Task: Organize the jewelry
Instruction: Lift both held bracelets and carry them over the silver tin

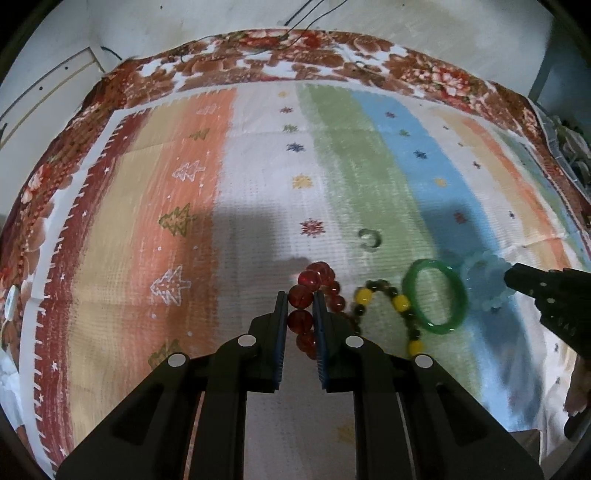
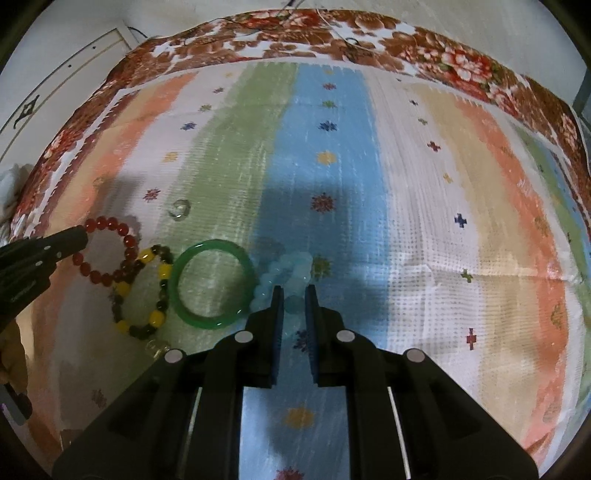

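We see open striped cloth (image 2: 424, 206) ahead and to the right, free for passing. The crowding sits in one row: red bead bracelet (image 2: 110, 251), yellow-and-dark bead bracelet (image 2: 155, 291), green bangle (image 2: 212, 282), pale blue bead bracelet (image 2: 288, 273), touching or just beside each other. A small ring (image 2: 180, 209) lies apart beyond them.

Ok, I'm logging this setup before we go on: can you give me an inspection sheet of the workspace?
Surface: striped cloth over a floral blanket.
Job's things: red bead bracelet, yellow-and-dark bead bracelet, green bangle, pale blue bead bracelet, small ring.
Clutter: nothing seen.
Grippers: left gripper shut on the red bead bracelet; right gripper shut on the pale blue bead bracelet.
Cables: thin dark cords at the far edge.
Surroundings: pale wall.
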A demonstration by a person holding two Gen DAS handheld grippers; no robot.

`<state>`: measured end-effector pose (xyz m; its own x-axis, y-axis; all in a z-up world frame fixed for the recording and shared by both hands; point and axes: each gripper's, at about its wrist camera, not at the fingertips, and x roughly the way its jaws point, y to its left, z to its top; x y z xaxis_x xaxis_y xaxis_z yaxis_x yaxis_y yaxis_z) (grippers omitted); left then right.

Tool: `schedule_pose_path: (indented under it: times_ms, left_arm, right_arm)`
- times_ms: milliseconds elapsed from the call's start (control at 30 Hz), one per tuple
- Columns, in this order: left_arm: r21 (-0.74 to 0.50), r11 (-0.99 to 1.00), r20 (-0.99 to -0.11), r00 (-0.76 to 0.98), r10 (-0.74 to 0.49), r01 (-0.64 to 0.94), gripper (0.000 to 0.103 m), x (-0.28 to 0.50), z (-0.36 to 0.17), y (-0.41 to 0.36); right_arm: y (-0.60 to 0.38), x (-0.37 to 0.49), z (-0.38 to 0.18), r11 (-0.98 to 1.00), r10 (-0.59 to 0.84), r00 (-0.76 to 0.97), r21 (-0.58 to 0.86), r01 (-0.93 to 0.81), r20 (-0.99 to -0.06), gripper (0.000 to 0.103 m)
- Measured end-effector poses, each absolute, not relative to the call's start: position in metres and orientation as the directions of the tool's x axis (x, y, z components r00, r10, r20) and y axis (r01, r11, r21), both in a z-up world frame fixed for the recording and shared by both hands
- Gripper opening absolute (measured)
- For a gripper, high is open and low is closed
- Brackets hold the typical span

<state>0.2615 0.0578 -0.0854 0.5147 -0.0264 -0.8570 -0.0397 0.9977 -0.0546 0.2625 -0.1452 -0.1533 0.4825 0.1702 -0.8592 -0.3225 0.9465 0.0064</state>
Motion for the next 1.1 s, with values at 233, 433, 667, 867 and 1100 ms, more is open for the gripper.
schedule_pose_path:
  times_ms: [233,433,667,867,1100]
  left_arm:
    - [-0.062,0.998,-0.835,0.549,-0.043,-0.016,0.013,0.245,-0.068,0.046]
    - [-0.089,0.996,-0.818,0.571,-0.065,-0.014,0.013,0.230,-0.054,0.042]
    - [-0.098,0.995,-0.799,0.597,-0.071,-0.012,0.013,0.211,-0.039,0.033]
    - [-0.100,0.995,-0.783,0.617,-0.075,-0.007,0.013,0.197,-0.028,0.027]
    - [-0.121,0.993,-0.767,0.635,-0.094,0.001,0.013,0.176,-0.019,0.022]
  right_arm:
    - [-0.147,0.240,-0.139,0.942,0.188,0.505,0.008,-0.337,-0.843,0.013]
    - [-0.150,0.225,-0.123,0.941,0.212,0.521,0.029,-0.336,-0.827,0.013]
    - [-0.144,0.203,-0.105,0.929,0.252,0.535,0.046,-0.368,-0.806,0.013]
    - [-0.141,0.181,-0.089,0.922,0.276,0.561,0.050,-0.385,-0.780,0.013]
    - [-0.140,0.159,-0.081,0.910,0.301,0.565,0.054,-0.411,-0.768,0.013]
